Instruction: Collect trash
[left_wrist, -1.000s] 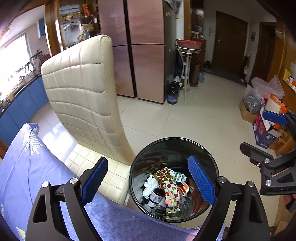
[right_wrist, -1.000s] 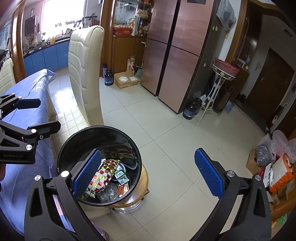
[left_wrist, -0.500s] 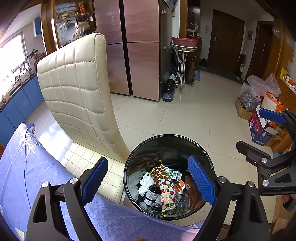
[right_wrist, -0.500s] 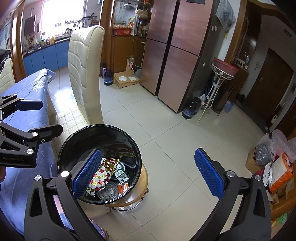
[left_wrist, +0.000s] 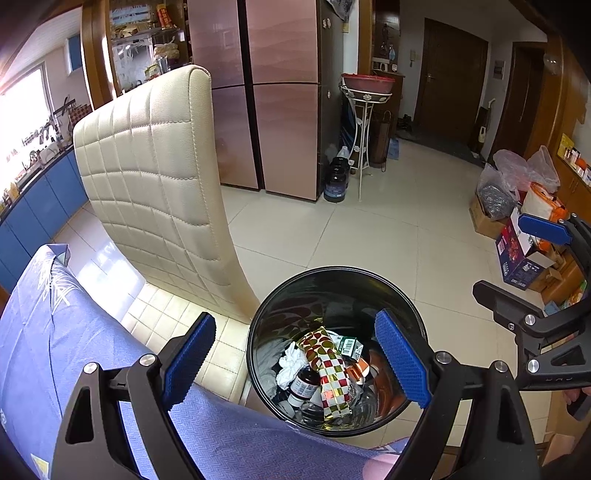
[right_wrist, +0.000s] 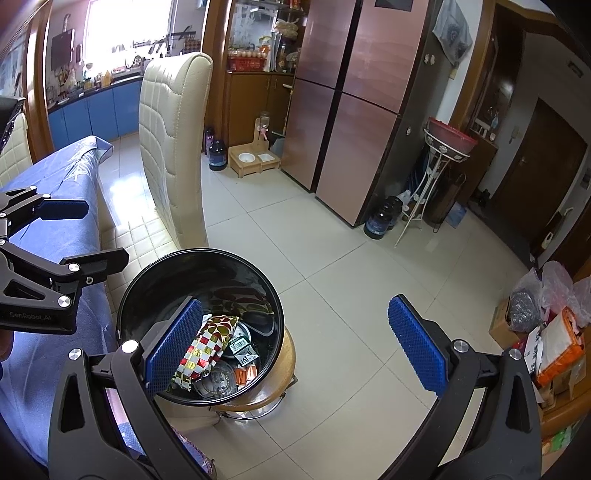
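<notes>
A black round trash bin (left_wrist: 284, 295) stands on a wooden stool beside the blue-clothed table; it also shows in the right wrist view (right_wrist: 155, 273). Inside lie a red-and-gold checkered wrapper (left_wrist: 330, 373), white crumpled tissue (left_wrist: 291, 365), a small dark bottle (left_wrist: 304, 384) and a green-white carton (left_wrist: 349, 345). My left gripper (left_wrist: 295, 363) is open and empty, above the table edge and the bin. My right gripper (right_wrist: 293, 345) is open and empty, above the bin's right side and the floor. Each gripper shows in the other's view, the right one (left_wrist: 532, 277) and the left one (right_wrist: 74, 236).
A cream quilted chair (left_wrist: 155, 177) stands left of the bin. The table has a blue cloth (left_wrist: 55, 332). A copper-coloured fridge (left_wrist: 280, 92), a metal stand with a red basin (left_wrist: 365, 122) and dark jugs (left_wrist: 336, 181) are behind. Boxes and bags (left_wrist: 517, 206) are at right.
The left gripper's view has shifted slightly, so the bin sits a little more to the left and lower under it. The right gripper has barely moved. Both stay open.
</notes>
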